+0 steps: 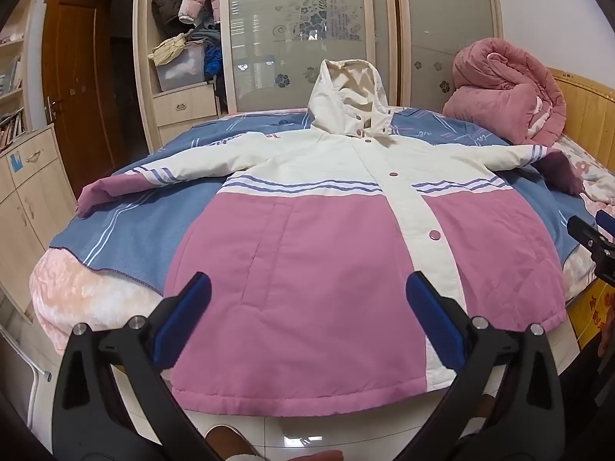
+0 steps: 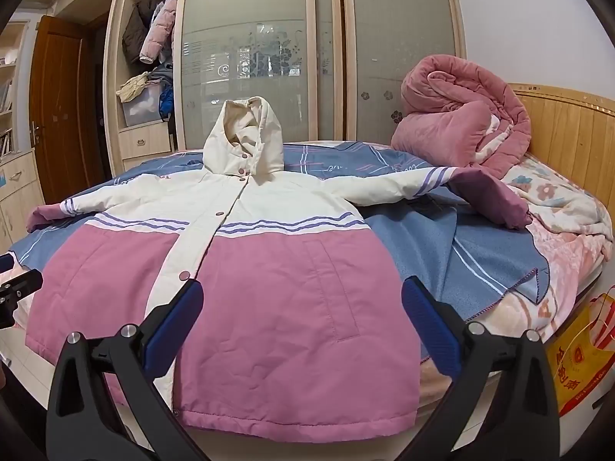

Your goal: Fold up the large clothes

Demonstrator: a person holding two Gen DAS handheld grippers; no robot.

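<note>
A pink and cream hooded jacket (image 1: pixel 323 269) lies flat and face up on the bed, buttoned, both sleeves spread sideways, hood propped up at the far end; it also shows in the right wrist view (image 2: pixel 269 299). My left gripper (image 1: pixel 307 307) is open and empty, hovering over the jacket's lower left half near the hem. My right gripper (image 2: pixel 301 315) is open and empty, over the lower right half. The right gripper's tip shows at the right edge of the left wrist view (image 1: pixel 588 236); the left gripper's tip shows at the left edge of the right wrist view (image 2: pixel 19 288).
A blue blanket (image 1: pixel 142 230) covers the bed under the jacket. A rolled pink quilt (image 2: pixel 461 130) sits at the headboard end. A wardrobe with sliding glass doors (image 1: pixel 307 30) stands behind the bed. A yellow-red bag (image 2: pixel 580 365) hangs beside the bed. Tiled floor (image 1: pixel 307 438) is below the hem.
</note>
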